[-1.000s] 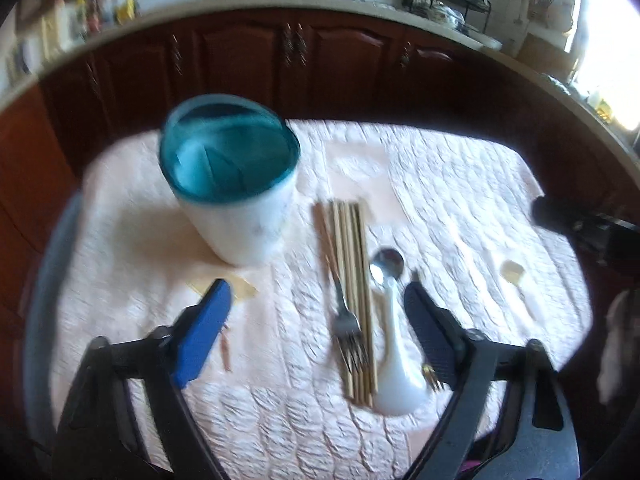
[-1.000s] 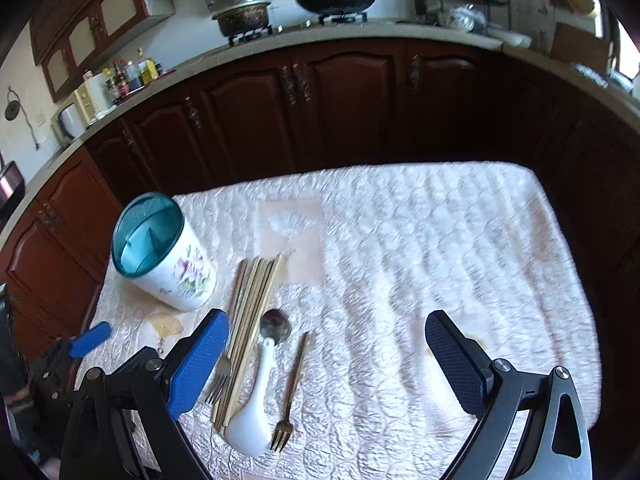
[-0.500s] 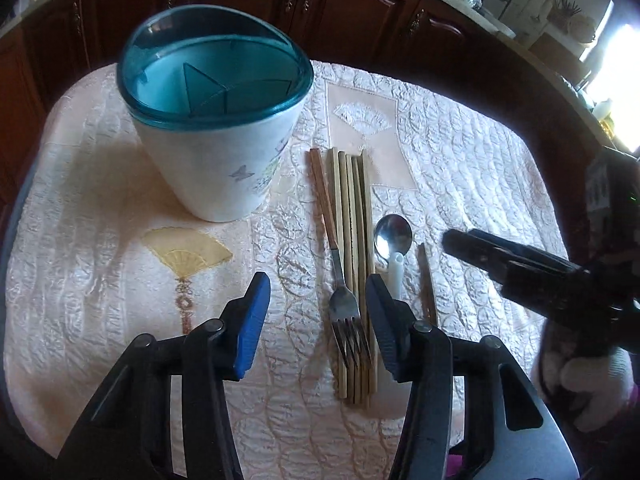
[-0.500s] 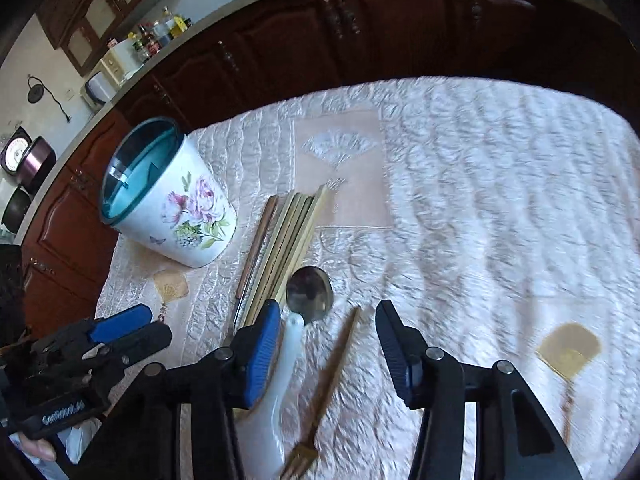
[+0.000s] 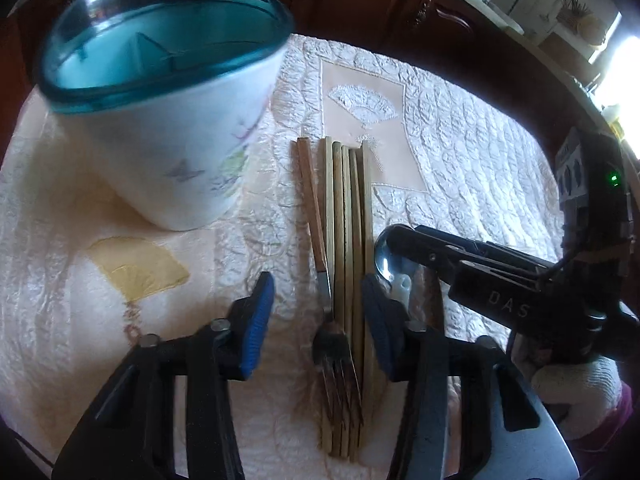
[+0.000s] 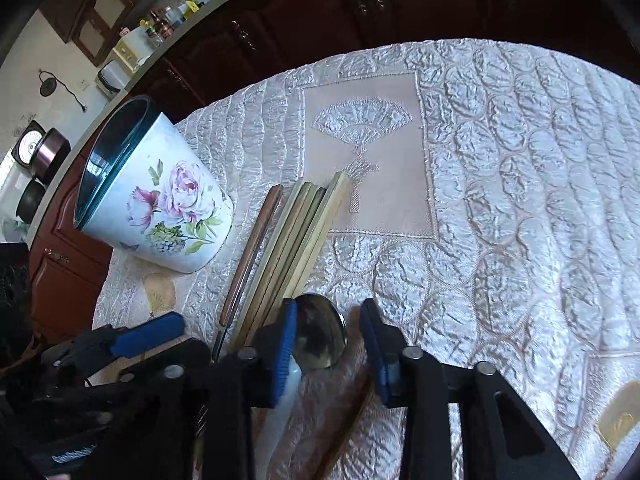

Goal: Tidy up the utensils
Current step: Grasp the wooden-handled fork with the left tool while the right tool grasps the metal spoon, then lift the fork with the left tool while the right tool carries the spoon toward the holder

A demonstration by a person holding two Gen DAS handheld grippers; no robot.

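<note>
While closing around the fork (image 5: 326, 312) and chopsticks (image 5: 346, 240), left gripper (image 5: 316, 312) not yet clamped; right gripper (image 6: 328, 344) narrowing astride the spoon (image 6: 320, 336), pads seemingly clear. Both poised to lift toward the holder (image 5: 168, 92), upright just beside.

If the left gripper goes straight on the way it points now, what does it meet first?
Most likely the fork lying on the chopsticks: both sit between the left gripper and its closing jaws, though depth is unclear.
</note>
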